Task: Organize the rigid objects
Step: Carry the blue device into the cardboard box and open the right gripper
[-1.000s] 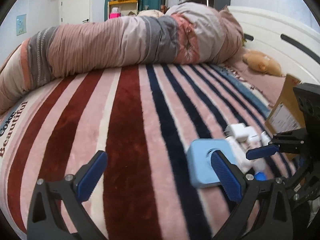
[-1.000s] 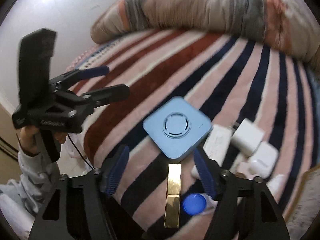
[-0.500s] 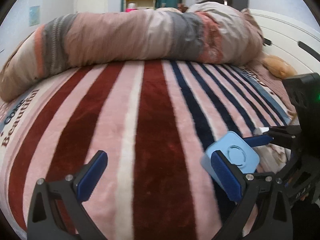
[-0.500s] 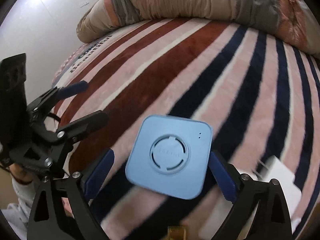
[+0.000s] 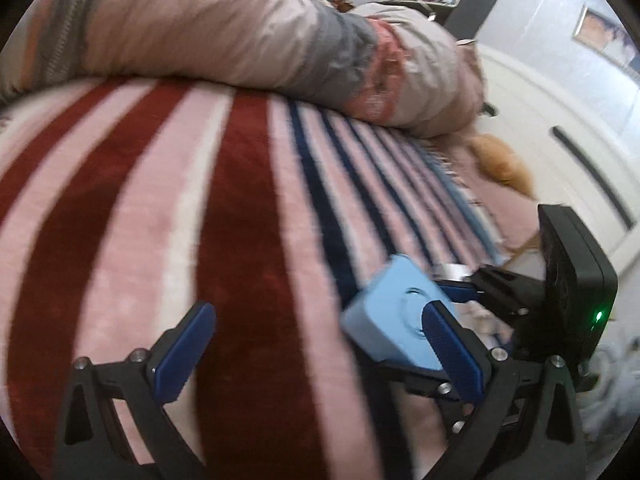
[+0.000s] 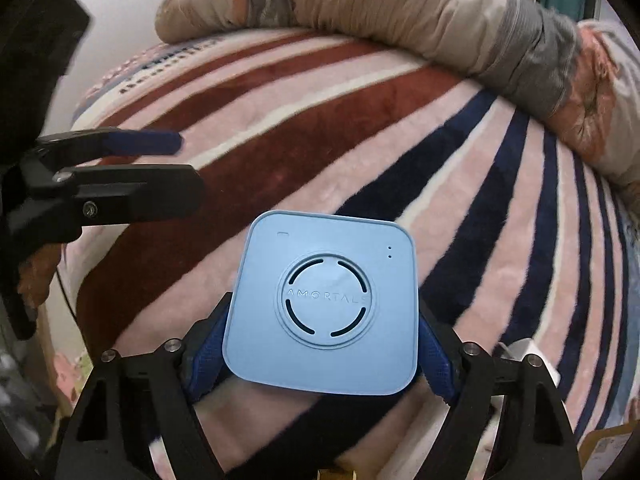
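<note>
My right gripper [image 6: 320, 354] is shut on a light blue square box [image 6: 326, 300] with a round vent on its lid, held above the striped blanket [image 6: 360, 128]. The box also shows in the left wrist view [image 5: 394, 314], gripped by the right gripper [image 5: 452, 320] beside my left one. My left gripper [image 5: 320, 350] is open and empty over the red stripes; it shows at the left of the right wrist view [image 6: 160, 164]. A white charger [image 6: 524, 350] peeks out at the lower right.
A rolled duvet [image 5: 260, 32] lies across the far side of the bed. A white headboard [image 5: 560, 128] and an orange plush toy [image 5: 500, 164] are at the right. A cardboard box corner [image 6: 604, 446] is at the lower right.
My right gripper closed on the blue box and lifted it off the blanket, away from the other items. My left gripper stayed open and shifted beside it.
</note>
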The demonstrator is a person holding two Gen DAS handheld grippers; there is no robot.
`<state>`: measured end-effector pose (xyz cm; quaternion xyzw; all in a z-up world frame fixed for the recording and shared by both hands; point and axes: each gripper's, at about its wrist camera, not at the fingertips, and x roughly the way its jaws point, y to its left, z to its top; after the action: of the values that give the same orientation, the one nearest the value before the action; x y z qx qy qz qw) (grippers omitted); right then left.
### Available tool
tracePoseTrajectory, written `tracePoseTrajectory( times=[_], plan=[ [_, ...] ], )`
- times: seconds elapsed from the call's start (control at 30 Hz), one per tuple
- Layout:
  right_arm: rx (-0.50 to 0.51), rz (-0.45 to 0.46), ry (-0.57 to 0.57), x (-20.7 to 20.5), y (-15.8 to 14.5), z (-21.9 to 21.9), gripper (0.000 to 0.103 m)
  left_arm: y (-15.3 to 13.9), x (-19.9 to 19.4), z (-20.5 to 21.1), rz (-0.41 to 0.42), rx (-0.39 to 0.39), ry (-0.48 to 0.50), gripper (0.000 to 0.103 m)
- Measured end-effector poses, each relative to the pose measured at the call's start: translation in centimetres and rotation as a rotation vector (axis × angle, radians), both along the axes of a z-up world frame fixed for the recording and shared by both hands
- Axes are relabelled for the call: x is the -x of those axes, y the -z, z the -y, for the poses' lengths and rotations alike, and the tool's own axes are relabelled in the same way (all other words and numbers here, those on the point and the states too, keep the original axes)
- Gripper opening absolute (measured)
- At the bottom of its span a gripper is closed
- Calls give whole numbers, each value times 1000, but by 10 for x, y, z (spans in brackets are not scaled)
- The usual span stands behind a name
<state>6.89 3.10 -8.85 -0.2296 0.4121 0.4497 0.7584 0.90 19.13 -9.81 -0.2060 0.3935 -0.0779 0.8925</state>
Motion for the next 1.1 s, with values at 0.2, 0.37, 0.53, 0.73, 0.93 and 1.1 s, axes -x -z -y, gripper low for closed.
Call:
tracePoseTrajectory(
  times=[0.2, 0.37, 0.53, 0.73, 0.93, 1.1],
  plan=[
    [-140, 95, -37, 22, -63, 37, 79, -44, -10, 41, 79, 118, 169, 100],
    [-231, 173, -3, 32, -118, 83, 79, -101, -15, 89, 150, 166, 293, 69],
    [-298, 205, 70, 29, -153, 138, 79, -149, -27, 148, 183, 144, 411, 43],
    [-360, 168, 195, 7, -172, 225, 79, -178, -65, 240, 152, 80, 513, 42],
    [-356, 37, 348, -28, -169, 309, 79, -176, -109, 330, 43, 32, 633, 42],
    [-230, -73, 405, -59, -150, 337, 79, -161, -136, 382, -66, -66, 696, 44]
  ],
)
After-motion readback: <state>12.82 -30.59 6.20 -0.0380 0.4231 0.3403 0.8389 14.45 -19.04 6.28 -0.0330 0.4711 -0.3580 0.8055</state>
